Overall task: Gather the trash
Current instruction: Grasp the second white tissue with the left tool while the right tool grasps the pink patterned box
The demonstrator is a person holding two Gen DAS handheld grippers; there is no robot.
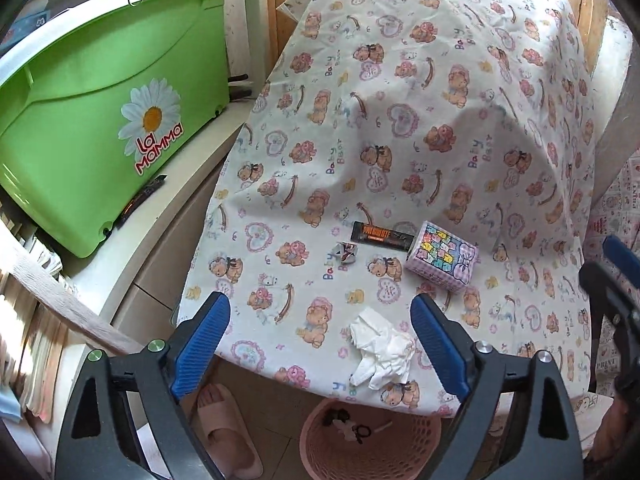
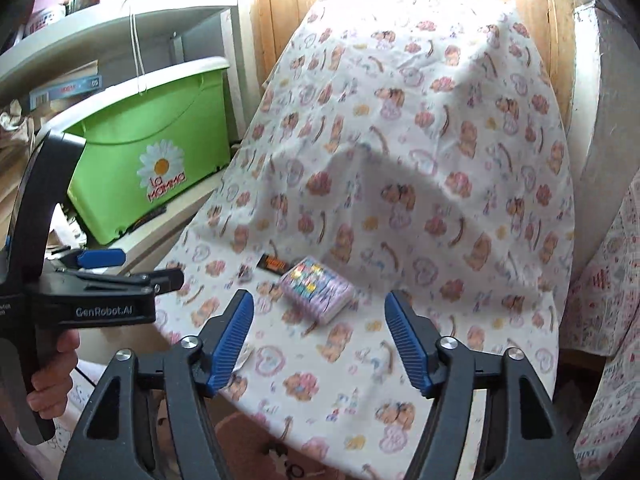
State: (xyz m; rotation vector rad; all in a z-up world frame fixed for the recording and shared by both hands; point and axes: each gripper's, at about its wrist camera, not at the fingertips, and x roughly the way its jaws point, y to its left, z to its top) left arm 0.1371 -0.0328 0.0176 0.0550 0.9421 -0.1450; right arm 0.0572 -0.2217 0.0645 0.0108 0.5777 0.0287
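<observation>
A crumpled white tissue (image 1: 380, 354) lies near the front edge of the bear-print cloth (image 1: 400, 140). My left gripper (image 1: 320, 346) is open and empty, its blue fingers either side of the tissue and above it. Further back lie a small crumpled wrapper (image 1: 347, 252), a black and orange snack wrapper (image 1: 381, 235) and a pink patterned tissue pack (image 1: 442, 255). My right gripper (image 2: 319, 340) is open and empty, short of the pack (image 2: 318, 294). The snack wrapper (image 2: 273, 265) and small wrapper (image 2: 244, 273) show blurred. The pink trash basket (image 1: 370, 440) sits on the floor below the front edge.
A green La Mamma bin (image 1: 108, 120) stands on a white cabinet (image 1: 160, 240) at the left. A pink slipper (image 1: 228, 432) lies on the floor beside the basket. A wooden door (image 2: 400, 8) is behind the cloth. The left gripper's body (image 2: 92, 292) shows at the right wrist view's left.
</observation>
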